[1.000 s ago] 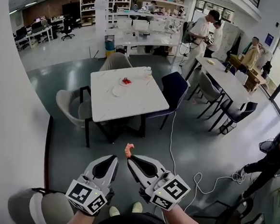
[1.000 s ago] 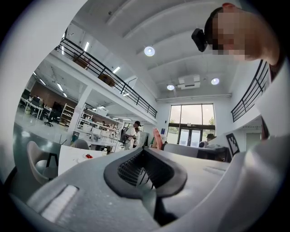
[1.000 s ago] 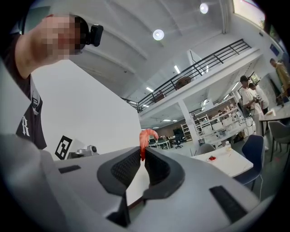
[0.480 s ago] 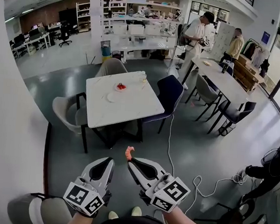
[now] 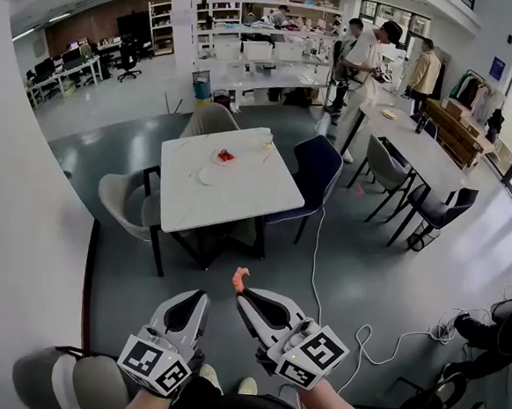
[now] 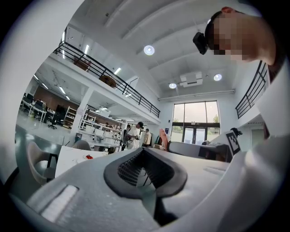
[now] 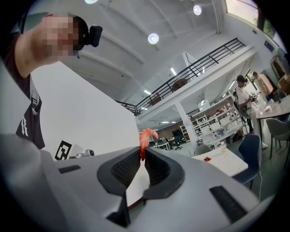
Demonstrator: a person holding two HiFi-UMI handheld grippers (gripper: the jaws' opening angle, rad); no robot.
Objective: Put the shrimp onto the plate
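Open office: glossy grey floor [image 5: 383,275], white wall [image 5: 16,224] at left, white square tabletop [image 5: 230,197] between a beige chair [image 5: 120,199] and a navy chair [image 5: 316,164], shelving [image 5: 160,22] behind.

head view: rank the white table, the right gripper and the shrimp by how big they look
1. white table: covers the most picture area, though it stands far off
2. right gripper: a bit smaller, and it only looks this big because it is so near the camera
3. shrimp: clearly smallest, a small piece at the gripper's tip

Bright even daylight and ceiling lamps, strong fisheye bending, dark vignette corners, sharp focus
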